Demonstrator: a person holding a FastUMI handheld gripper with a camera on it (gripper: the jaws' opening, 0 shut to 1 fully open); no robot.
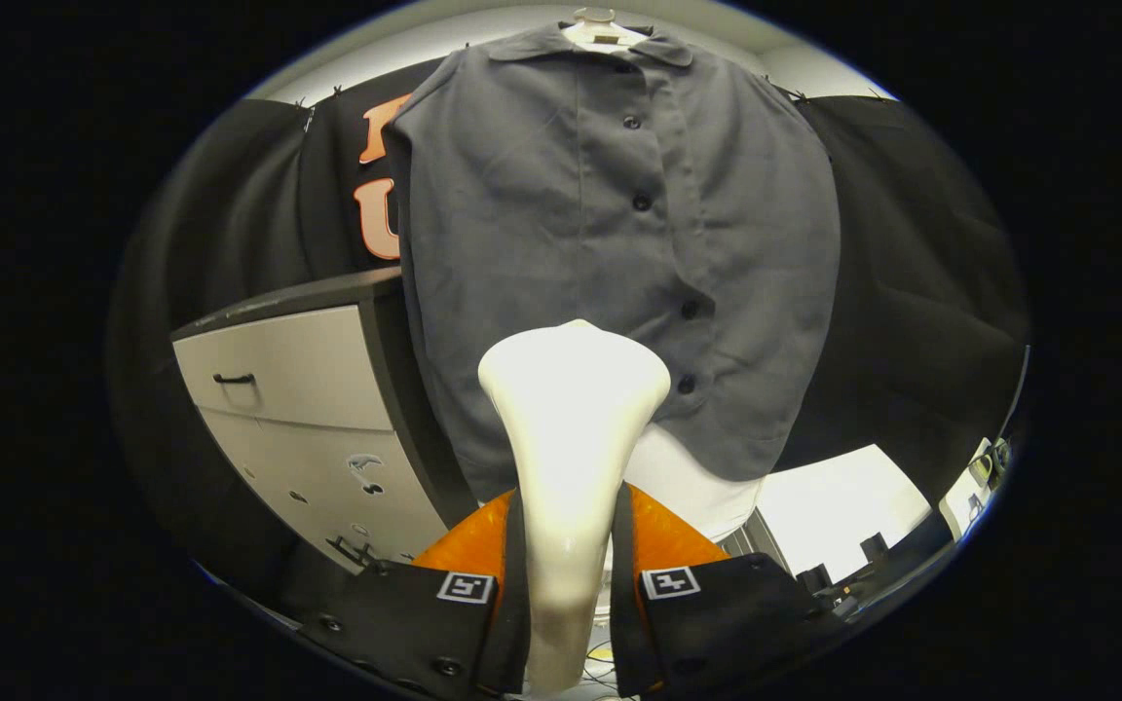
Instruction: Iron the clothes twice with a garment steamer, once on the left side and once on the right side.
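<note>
Grey shirt [610, 263] hangs beyond tongs [569, 545] clamping white steamer [571, 428].

A white plastic garment steamer [569, 438] stands at lower centre, its handle clamped between the jaws of the gripper [569, 555], its wide head rising ahead of them. Beyond it, a grey buttoned shirt [610, 253] hangs from a hanger [596, 24] at top centre. A white cabinet with drawers [308, 419] sits at left, beside the shirt's lower edge.
</note>
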